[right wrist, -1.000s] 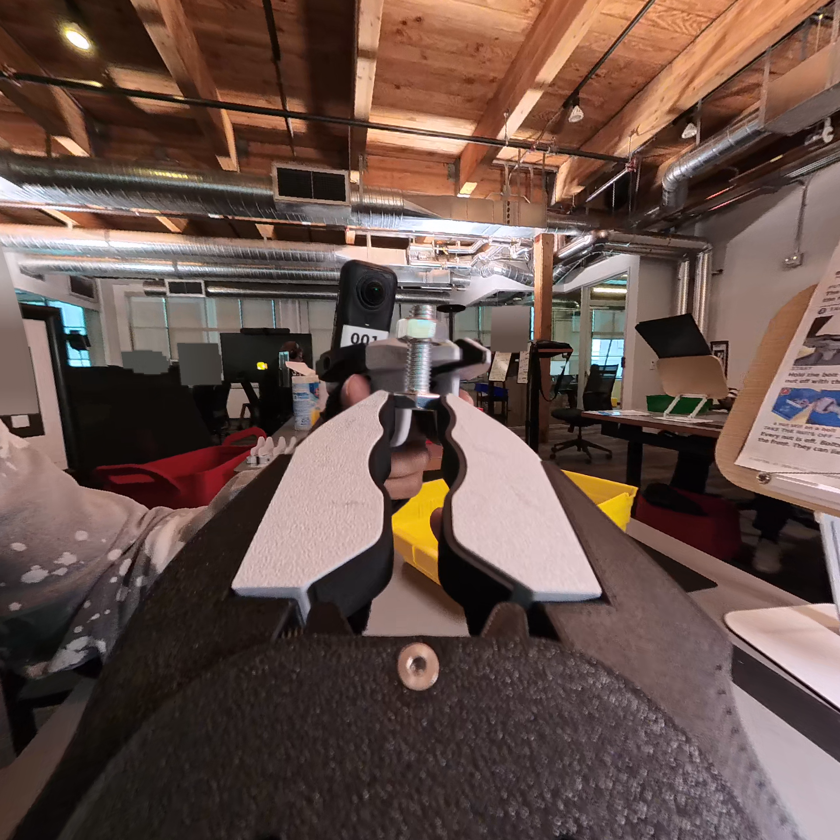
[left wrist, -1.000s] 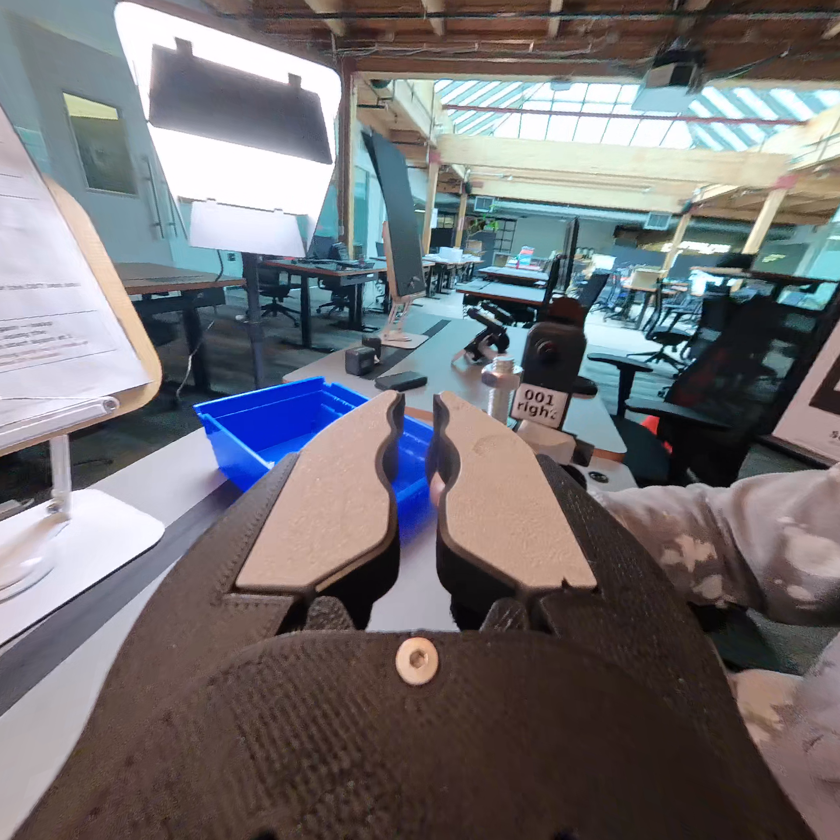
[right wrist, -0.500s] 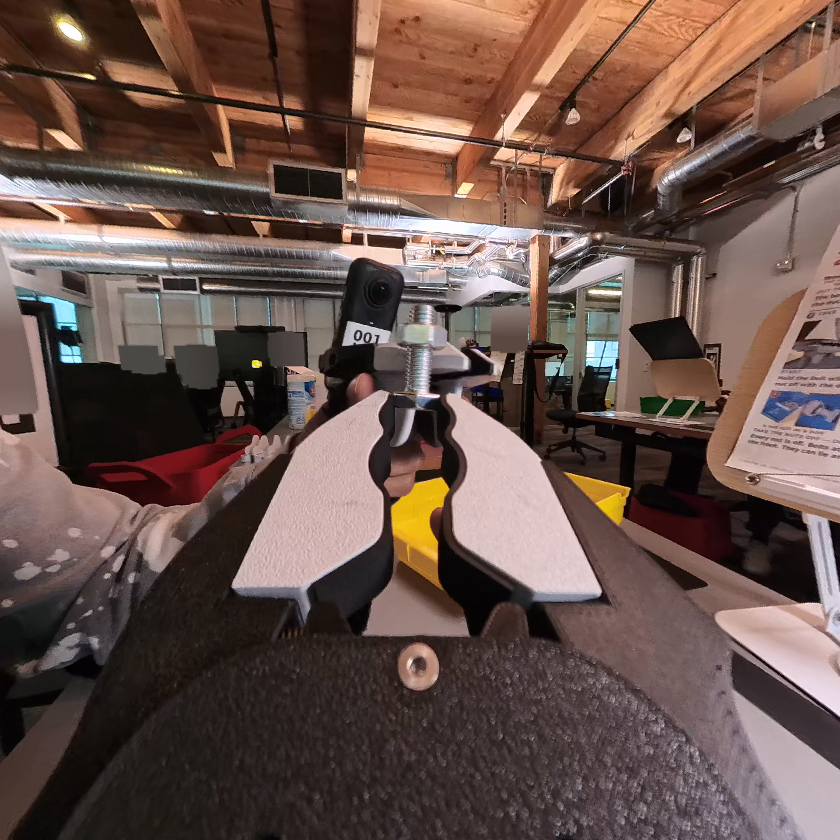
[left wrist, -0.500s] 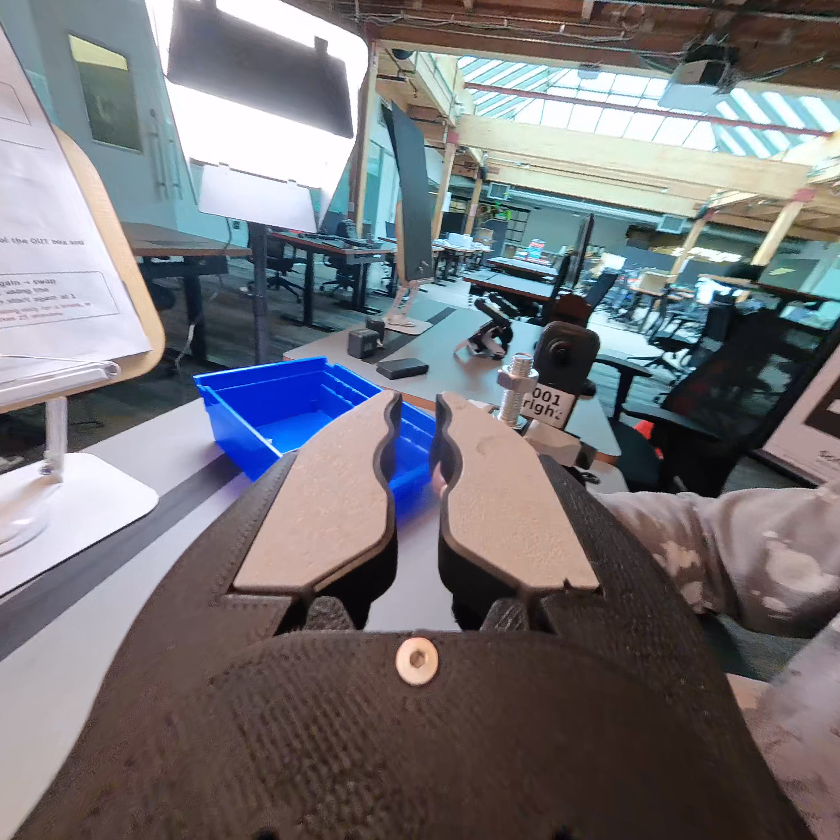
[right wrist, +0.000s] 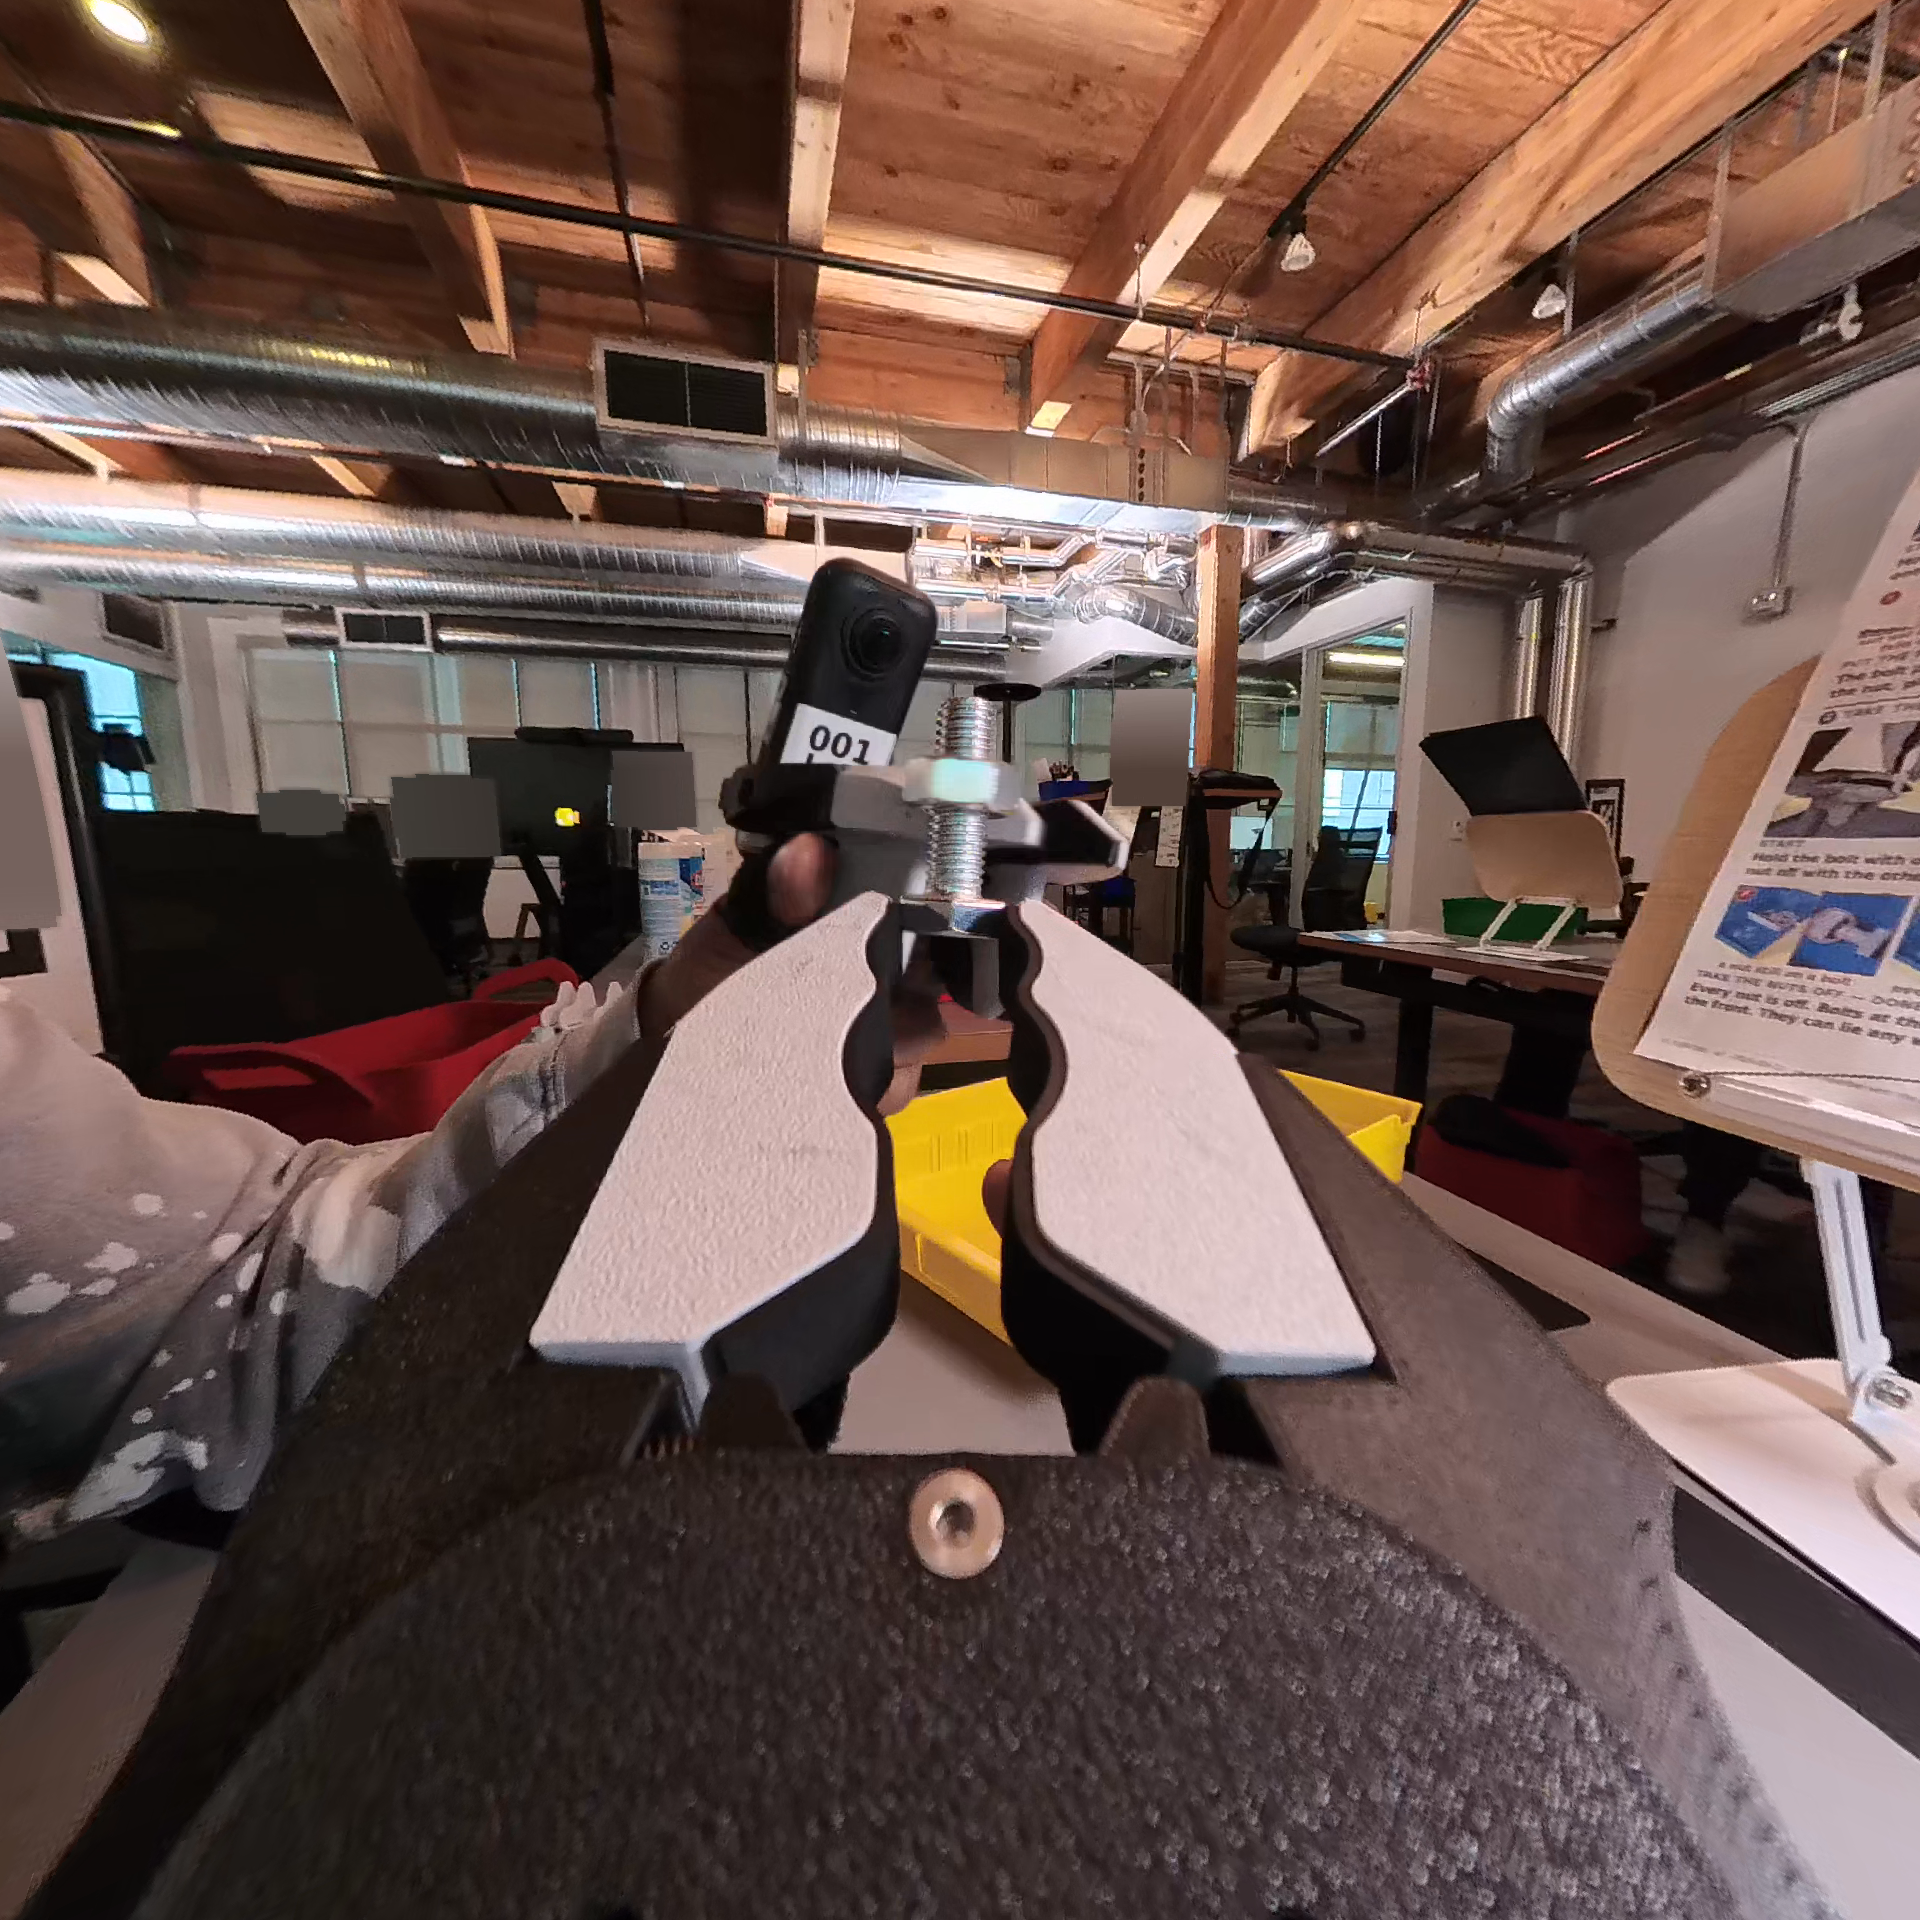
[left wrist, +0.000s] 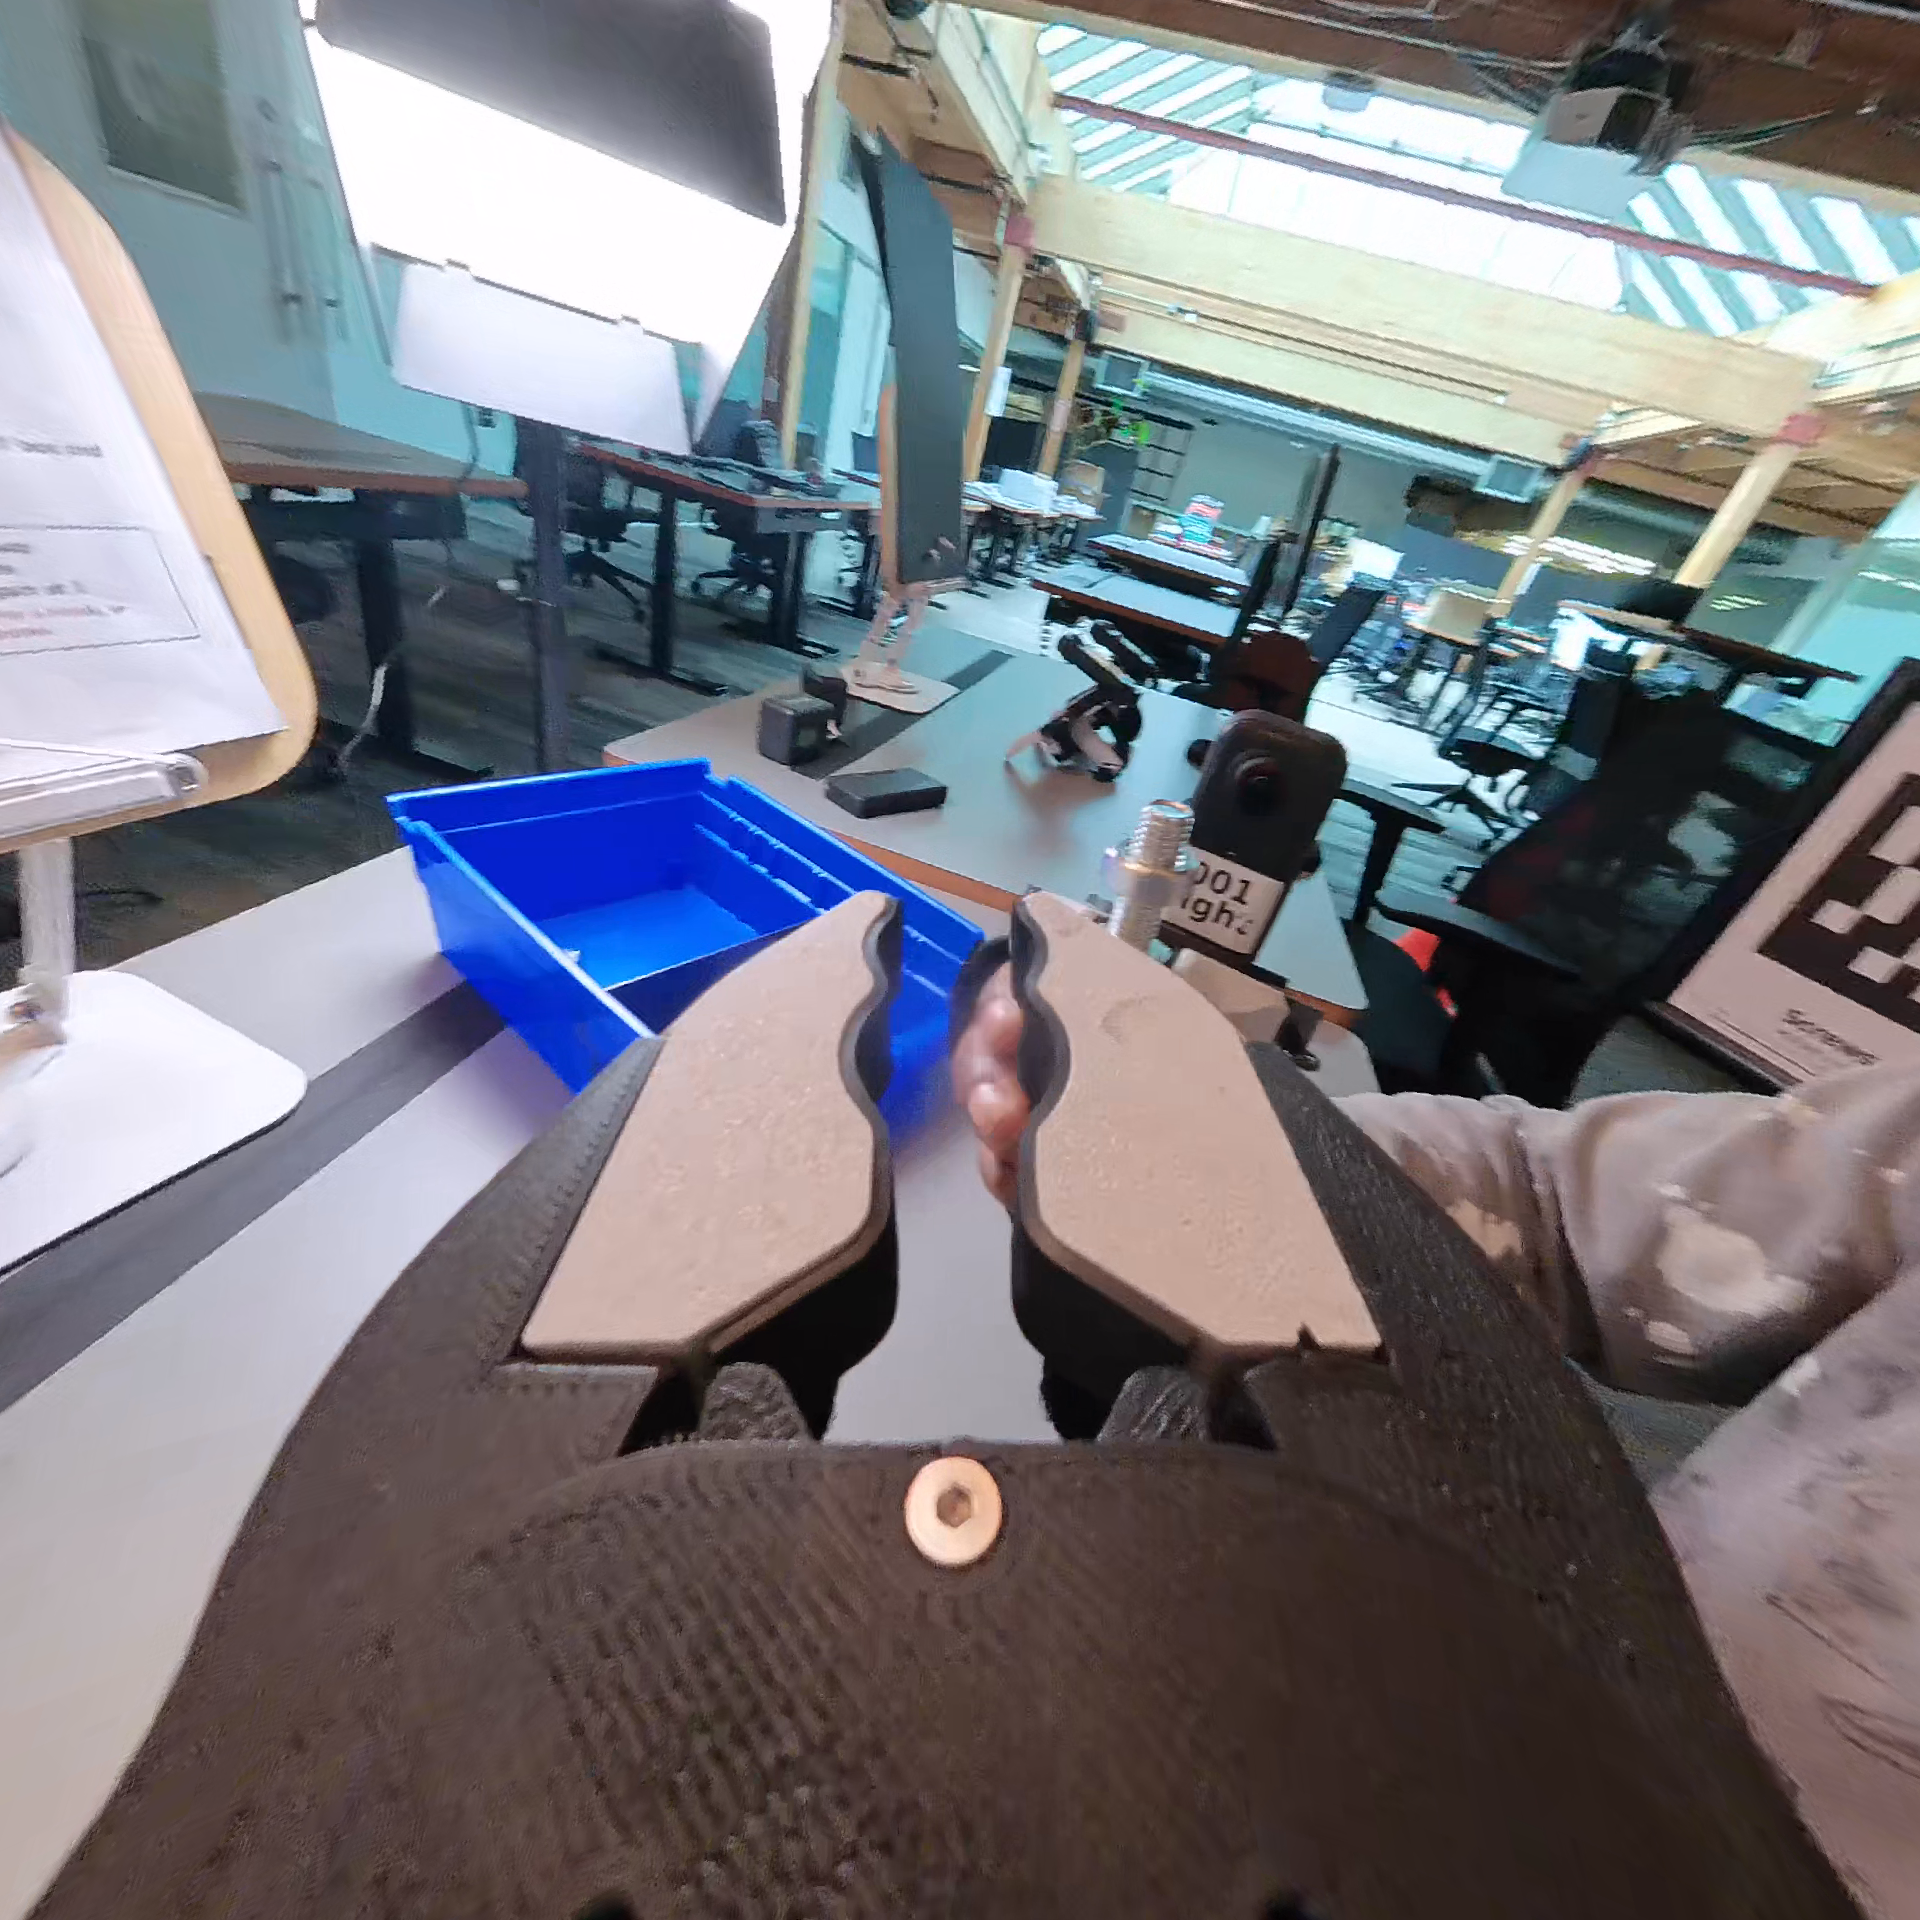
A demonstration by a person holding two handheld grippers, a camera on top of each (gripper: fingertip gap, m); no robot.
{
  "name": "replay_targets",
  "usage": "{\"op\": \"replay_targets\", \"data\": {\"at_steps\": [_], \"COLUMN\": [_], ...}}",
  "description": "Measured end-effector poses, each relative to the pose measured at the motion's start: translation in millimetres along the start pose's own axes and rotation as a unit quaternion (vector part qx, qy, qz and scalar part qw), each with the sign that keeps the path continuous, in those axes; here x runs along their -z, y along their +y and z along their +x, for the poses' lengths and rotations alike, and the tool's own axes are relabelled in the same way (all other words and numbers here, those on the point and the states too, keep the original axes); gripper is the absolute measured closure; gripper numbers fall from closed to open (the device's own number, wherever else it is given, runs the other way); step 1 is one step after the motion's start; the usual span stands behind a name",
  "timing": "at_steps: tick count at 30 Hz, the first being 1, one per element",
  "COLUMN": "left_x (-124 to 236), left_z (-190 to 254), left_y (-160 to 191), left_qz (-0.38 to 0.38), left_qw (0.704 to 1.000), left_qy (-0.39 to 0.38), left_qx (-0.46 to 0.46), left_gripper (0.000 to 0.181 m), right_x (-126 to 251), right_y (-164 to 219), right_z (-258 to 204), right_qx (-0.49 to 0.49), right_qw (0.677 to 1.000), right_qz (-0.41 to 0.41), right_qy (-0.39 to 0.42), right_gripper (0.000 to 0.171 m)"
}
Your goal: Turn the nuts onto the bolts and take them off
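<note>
The right gripper (right wrist: 951, 920) pinches the head of one silver threaded steel bolt (right wrist: 958, 857) between its fingertips, with the shank upright, so the long axis runs vertically, at a right angle to the fingers. One silver hexagonal nut (right wrist: 956, 781) sits on the thread near the upper end, with a short length of thread exposed above it. The left gripper (left wrist: 945, 925) faces the right gripper from the far side of the bolt. Its jaws stand a narrow gap apart, and its own view shows nothing between them. In that view the bolt and nut rise just beyond and to the right of the right fingertip. Whether a finger touches the nut cannot be determined. The left gripper is therefore the one nearer the nut. To turn the nut, it likely needs to shift right until the nut's flats lie between its pads. The count is one bolt, one nut and two grippers. One blue plastic bin (left wrist: 551, 790) lies far left of the left gripper, and one yellow plastic bin (right wrist: 1351, 1117) lies below and beyond the right gripper.
</note>
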State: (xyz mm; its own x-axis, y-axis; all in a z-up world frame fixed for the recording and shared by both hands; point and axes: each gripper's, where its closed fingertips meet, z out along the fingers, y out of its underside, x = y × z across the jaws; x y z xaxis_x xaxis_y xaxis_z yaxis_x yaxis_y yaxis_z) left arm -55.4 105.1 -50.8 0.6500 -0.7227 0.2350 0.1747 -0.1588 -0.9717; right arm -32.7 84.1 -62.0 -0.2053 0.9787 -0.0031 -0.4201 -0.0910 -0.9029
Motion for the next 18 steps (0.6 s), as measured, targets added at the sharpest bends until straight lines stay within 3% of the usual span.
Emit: {"op": "replay_targets", "data": {"at_steps": [4,8,10,11,12,18], "left_x": [-6,-12,-10,-8,-5,-5], "left_z": [21,24,22,10,0,18], "left_y": [4,9,7,4,4,4], "left_qz": [-0.012,-0.018,-0.017,-0.008,-0.005,-0.011], "left_qw": [0.999,0.998,0.998,1.000,1.000,0.999], "left_qy": [0.046,0.052,0.052,0.016,-0.012,0.040], "left_qx": [-0.010,-0.009,0.005,0.001,-0.016,-0.011], "left_gripper": [0.143,0.143,0.151,0.168,0.170,0.147], "right_x": [-1,-3,-2,0,2,1], "right_y": [5,8,6,2,-1,0], "right_z": [3,-1,0,1,1,2], "right_qx": [-0.005,0.000,-0.008,-0.014,-0.017,-0.006], "right_qw": [1.000,1.000,1.000,1.000,1.000,1.000], "right_qz": [-0.007,-0.013,-0.007,0.005,0.010,0.002], "right_qy": [0.008,0.005,0.007,0.000,-0.004,0.007], "right_gripper": [0.153,0.153,0.153,0.153,0.153,0.153]}}
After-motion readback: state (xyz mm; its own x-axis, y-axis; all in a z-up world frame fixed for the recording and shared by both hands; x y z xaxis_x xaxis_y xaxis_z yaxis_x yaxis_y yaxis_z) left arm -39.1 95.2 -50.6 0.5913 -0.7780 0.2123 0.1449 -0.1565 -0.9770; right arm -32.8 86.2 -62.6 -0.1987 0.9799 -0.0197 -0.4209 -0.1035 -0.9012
